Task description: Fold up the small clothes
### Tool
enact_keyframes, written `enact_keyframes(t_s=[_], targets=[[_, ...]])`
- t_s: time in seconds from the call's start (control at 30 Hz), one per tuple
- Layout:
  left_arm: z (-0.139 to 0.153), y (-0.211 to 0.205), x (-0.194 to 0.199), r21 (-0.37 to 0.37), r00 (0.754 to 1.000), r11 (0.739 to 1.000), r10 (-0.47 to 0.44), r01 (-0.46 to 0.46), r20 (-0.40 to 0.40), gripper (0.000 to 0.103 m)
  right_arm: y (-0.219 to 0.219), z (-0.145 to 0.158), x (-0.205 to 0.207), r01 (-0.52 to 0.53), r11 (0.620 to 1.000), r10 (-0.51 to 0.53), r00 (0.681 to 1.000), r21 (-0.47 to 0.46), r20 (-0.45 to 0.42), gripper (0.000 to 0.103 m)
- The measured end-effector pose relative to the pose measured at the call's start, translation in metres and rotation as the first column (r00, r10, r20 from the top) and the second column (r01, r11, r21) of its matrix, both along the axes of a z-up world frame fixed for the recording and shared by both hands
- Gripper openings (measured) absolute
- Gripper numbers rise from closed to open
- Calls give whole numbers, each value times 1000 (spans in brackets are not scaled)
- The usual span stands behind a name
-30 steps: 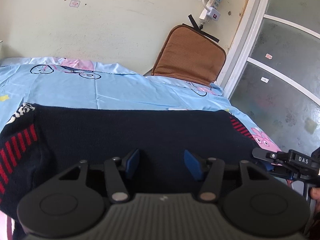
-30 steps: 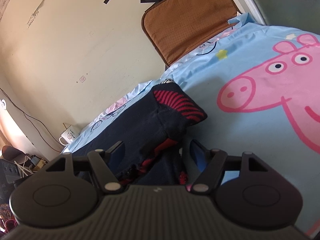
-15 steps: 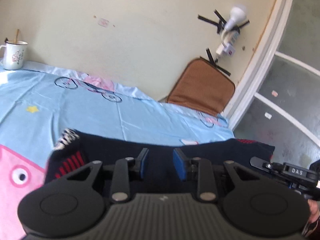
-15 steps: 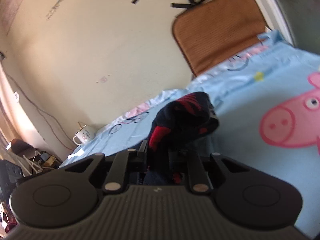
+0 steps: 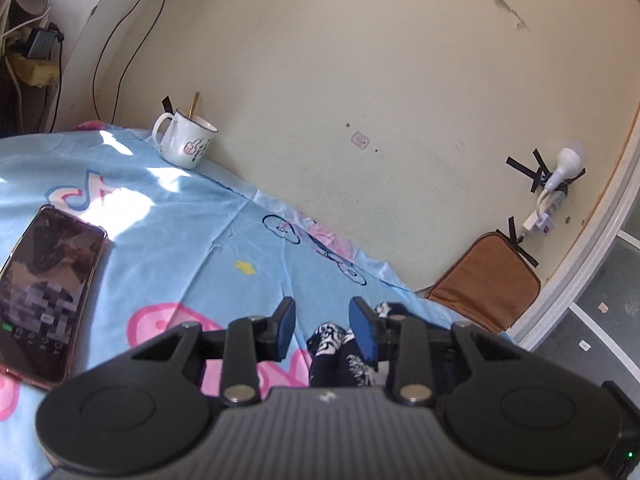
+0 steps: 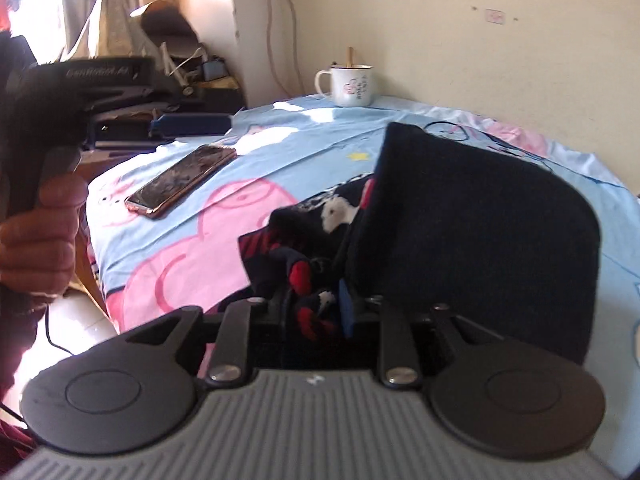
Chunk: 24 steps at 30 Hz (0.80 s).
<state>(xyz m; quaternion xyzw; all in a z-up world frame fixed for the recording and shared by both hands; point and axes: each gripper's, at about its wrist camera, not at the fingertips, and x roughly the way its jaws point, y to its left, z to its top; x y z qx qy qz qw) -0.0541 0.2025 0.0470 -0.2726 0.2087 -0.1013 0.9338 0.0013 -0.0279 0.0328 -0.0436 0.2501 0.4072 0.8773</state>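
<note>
A small dark navy knitted garment [image 6: 480, 232] with red and white pattern is lifted off the blue cartoon sheet [image 6: 280, 152] in the right wrist view. My right gripper [image 6: 314, 312] is shut on a bunched edge of it; the navy body drapes to the right over the gripper. In the left wrist view only a patterned bit of the garment [image 5: 340, 348] shows below my left gripper [image 5: 322, 328], whose blue pads [image 5: 285, 330] stand apart with nothing between them. The left gripper also shows in the right wrist view [image 6: 80, 80], held by a hand at the far left.
A phone [image 5: 44, 296] lies on the sheet at the left, also in the right wrist view [image 6: 180, 180]. A white mug [image 5: 184, 144] with a stick stands by the wall. A brown cushion [image 5: 484, 280] leans at the far right corner. Clutter and cables lie beyond the bed's left edge.
The left gripper let go of the garment, opened and swung up and left. The right gripper closed on the garment, lifted it and swung left, carrying it over.
</note>
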Motion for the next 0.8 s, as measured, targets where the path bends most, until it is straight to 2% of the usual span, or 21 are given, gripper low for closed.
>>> enact_keyframes(t_s=[0.03, 0.07, 0.1, 0.17, 0.23, 0.3, 0.33, 0.37, 0.4, 0.43, 0.5, 0.57, 0.63, 0.67, 0.73, 0.8], targets=[[-2, -1, 1, -1, 1000, 1000, -12, 12, -7, 38, 1, 3, -7, -42, 999, 42, 999, -6, 25, 55], [-4, -4, 3, 0, 1000, 1000, -28, 28, -14, 43, -3, 7, -11, -92, 996, 92, 995, 8, 29, 61], [-5, -8, 6, 4, 999, 999, -42, 42, -17, 50, -11, 12, -15, -136, 989, 135, 990, 52, 33, 61], [-5, -18, 13, 16, 997, 997, -79, 79, -19, 53, -30, 22, -17, -150, 982, 146, 989, 118, 37, 61], [-1, -31, 20, 33, 993, 993, -117, 117, -11, 57, -50, 34, -15, -88, 982, 81, 996, 166, 48, 59], [4, -48, 26, 68, 988, 986, -154, 153, 5, 58, -69, 43, -7, -7, 975, -3, 999, 221, 47, 59], [7, -55, 29, 84, 986, 983, -167, 165, 9, 57, -81, 48, -2, 51, 967, -62, 997, 248, 38, 51], [9, -62, 30, 96, 984, 980, -179, 177, 15, 57, -87, 51, 5, 95, 963, -104, 994, 251, 24, 36], [12, -70, 29, 114, 980, 974, -197, 193, 26, 57, -91, 54, 16, 142, 961, -148, 989, 239, 5, 29], [14, -77, 28, 132, 977, 970, -209, 203, 36, 55, -94, 56, 26, 176, 957, -179, 984, 232, -6, 22], [15, -92, 23, 193, 973, 957, -228, 215, 47, 51, -100, 55, 48, 200, 946, -198, 980, 254, -34, 21], [10, -104, 17, 241, 969, 943, -244, 229, 35, 38, -99, 53, 72, 205, 940, -184, 978, 274, -99, 20], [0, -111, 15, 246, 964, 934, -266, 261, -11, 24, -91, 47, 90, 162, 948, -124, 981, 275, -151, 20], [-6, -113, 15, 243, 962, 931, -271, 272, -37, 21, -82, 45, 98, 144, 953, -101, 981, 266, -168, 20], [-20, -115, 16, 243, 961, 930, -261, 275, -89, 14, -62, 36, 113, 94, 973, -47, 975, 212, -219, 20], [-30, -117, 13, 251, 963, 931, -244, 265, -111, 12, -35, 16, 129, 58, 992, -26, 962, 110, -273, 20]])
